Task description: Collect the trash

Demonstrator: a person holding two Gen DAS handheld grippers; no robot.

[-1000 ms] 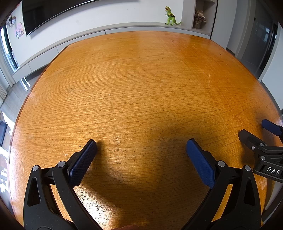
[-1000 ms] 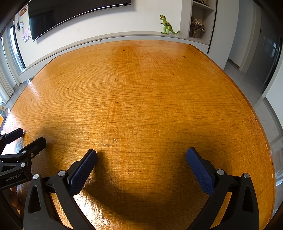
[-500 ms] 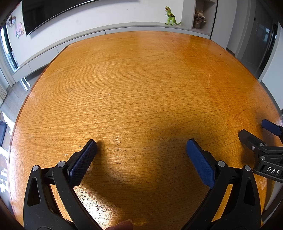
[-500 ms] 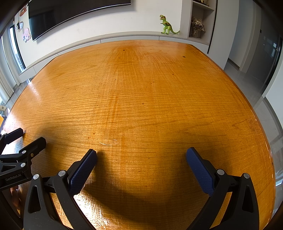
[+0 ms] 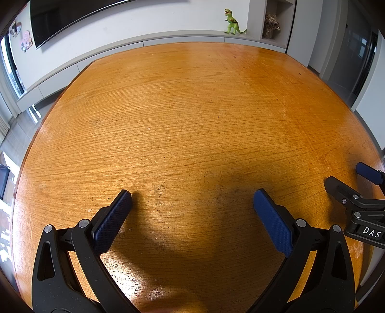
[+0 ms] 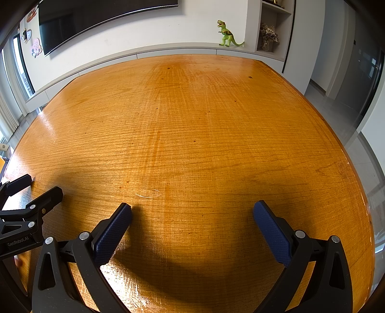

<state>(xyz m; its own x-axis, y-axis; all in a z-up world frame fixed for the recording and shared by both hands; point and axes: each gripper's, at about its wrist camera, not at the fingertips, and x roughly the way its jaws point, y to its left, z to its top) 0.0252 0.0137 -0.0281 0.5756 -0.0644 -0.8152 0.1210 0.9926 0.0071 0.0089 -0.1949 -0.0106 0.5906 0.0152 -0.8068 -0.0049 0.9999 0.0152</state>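
No trash shows in either view. My left gripper (image 5: 192, 195) is open and empty, low over the near part of the orange wooden table (image 5: 192, 108). My right gripper (image 6: 192, 207) is open and empty too, just to its right over the same table (image 6: 204, 120). In the left wrist view the right gripper (image 5: 346, 183) shows at the right edge. In the right wrist view the left gripper (image 6: 36, 187) shows at the left edge.
A green toy dinosaur (image 5: 231, 22) stands on the grey ledge beyond the table's far edge; it also shows in the right wrist view (image 6: 226, 35). A dark TV (image 6: 96, 14) hangs on the white wall. A faint ring mark (image 6: 148, 193) is on the wood.
Neither gripper has moved. A fingertip that showed at the bottom edge of the left wrist view half a second ago has gone.
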